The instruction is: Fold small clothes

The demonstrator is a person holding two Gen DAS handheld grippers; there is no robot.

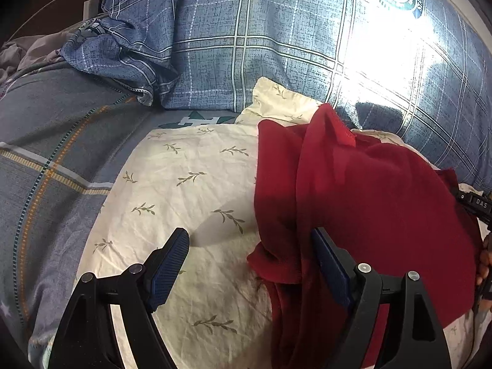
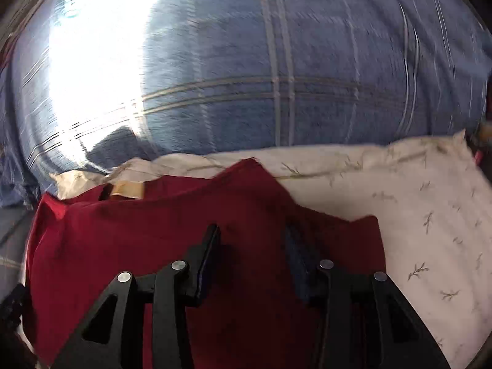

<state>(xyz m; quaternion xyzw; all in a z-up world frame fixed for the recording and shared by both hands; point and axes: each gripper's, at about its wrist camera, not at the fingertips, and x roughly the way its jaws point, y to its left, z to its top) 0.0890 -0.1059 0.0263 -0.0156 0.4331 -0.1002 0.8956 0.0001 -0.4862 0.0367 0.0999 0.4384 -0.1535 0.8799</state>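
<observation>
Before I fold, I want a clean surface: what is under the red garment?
The red garment lies on a cream leaf-print pillowcase on the bed, with a blue plaid pillow behind. Anything beneath the garment's middle is covered and cannot be seen.

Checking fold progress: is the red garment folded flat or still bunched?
Still bunched. The red garment lies in loose overlapping layers with a drooping edge on the cream sheet; no neat fold shows.

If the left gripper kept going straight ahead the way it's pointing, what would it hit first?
Most likely the cream leaf-print cloth directly ahead of the open left gripper, with the left edge of the red garment brushing its right finger. Beyond lies the blue plaid pillow. Depth is hard to judge through the fisheye.
</observation>
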